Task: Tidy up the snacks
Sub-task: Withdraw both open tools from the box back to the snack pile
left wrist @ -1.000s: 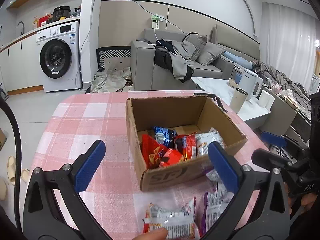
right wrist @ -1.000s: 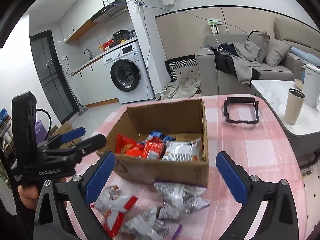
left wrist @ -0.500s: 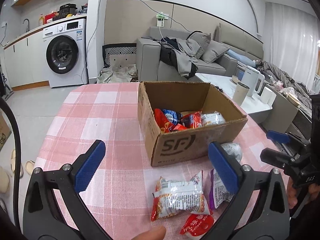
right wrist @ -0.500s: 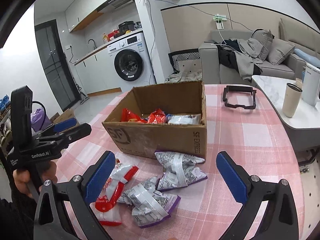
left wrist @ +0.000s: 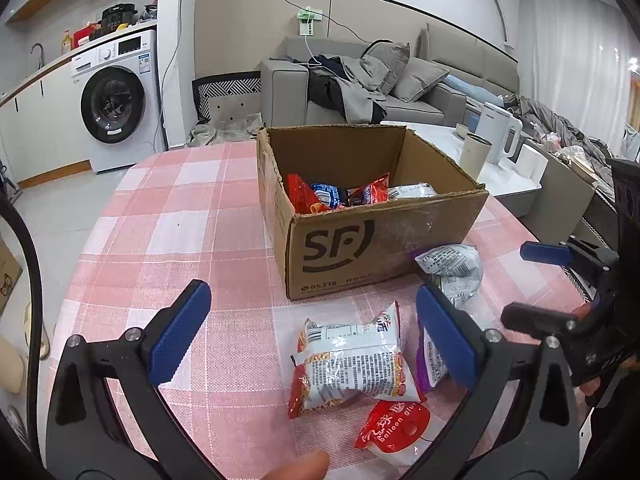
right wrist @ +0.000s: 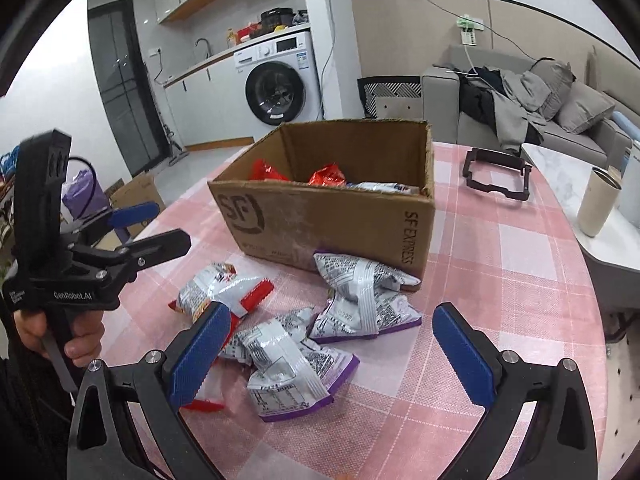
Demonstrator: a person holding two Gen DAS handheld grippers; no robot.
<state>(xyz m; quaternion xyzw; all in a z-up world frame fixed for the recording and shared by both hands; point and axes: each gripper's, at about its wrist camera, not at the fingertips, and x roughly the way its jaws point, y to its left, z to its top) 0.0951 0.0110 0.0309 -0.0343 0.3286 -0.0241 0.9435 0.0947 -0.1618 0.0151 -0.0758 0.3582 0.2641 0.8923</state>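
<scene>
Both hand-held grippers, left [left wrist: 308,332] and right [right wrist: 332,350], hover wide open and empty over loose packets [right wrist: 362,294] I judge bound for the box [right wrist: 328,216].

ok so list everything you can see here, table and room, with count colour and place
cardboard box: 1, brown, open, mid-table
snack packets in box: several, red, blue, silver
loose snack packets: at least 4, silver with red or purple trim, on the table in front of the box
balloon glue pack: 1, red and white, nearest table edge
tablecloth: 1, pink check
black frame: 1, table behind box
washing machine: 1, white, back left
sofa: 1, grey, clothes piled on it
cup: 1, cream, side table
kettle: 1, white, side table
left gripper: open, blue pads
right gripper: open, blue pads
</scene>
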